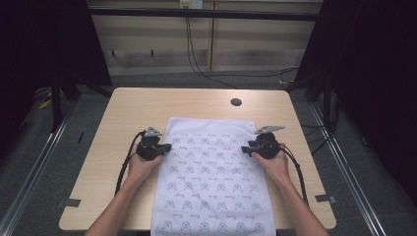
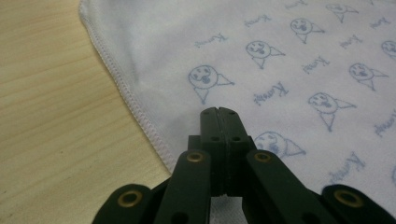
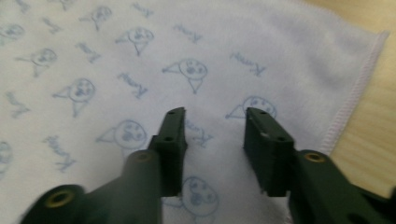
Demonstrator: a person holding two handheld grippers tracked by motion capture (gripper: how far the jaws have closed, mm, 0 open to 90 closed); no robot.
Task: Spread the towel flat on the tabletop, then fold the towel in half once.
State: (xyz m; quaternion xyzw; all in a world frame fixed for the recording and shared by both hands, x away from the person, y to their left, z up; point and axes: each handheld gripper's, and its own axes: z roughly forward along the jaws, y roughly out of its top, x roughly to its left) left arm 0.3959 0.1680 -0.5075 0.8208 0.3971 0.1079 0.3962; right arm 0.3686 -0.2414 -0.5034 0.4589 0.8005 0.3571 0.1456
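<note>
From the high view, you have a white printed towel (image 1: 211, 172) spread flat on the wooden table (image 1: 128, 108), its long side running away from you and its near end hanging over the table's near edge. Your left gripper (image 1: 164, 147) sits at the towel's left hem and your right gripper (image 1: 245, 149) at its right hem, about level with each other, both pointing inward over the cloth. A dark round hole (image 1: 236, 102) in the tabletop lies beyond the towel's far edge, well apart from both hands.

In the left gripper view, the left gripper (image 2: 219, 112) has its 2 jaws pressed together with no gap, hovering just inside the stitched hem (image 2: 135, 105). You cannot see any fold of cloth pinched between them, so treat it as clenched on nothing.

In the right gripper view, the right gripper (image 3: 215, 114) stands with its jaws parted above the towel (image 3: 140, 70), nothing between them, the hem (image 3: 355, 93) just off to the side.

The towel looks light, soft and limp: it will sag and drape the moment you lift it, and a single layer lying flat is hard to pinch. Judging by this, take it at the stitched hems, where the edge is thickest, 1 gripper per side.
</note>
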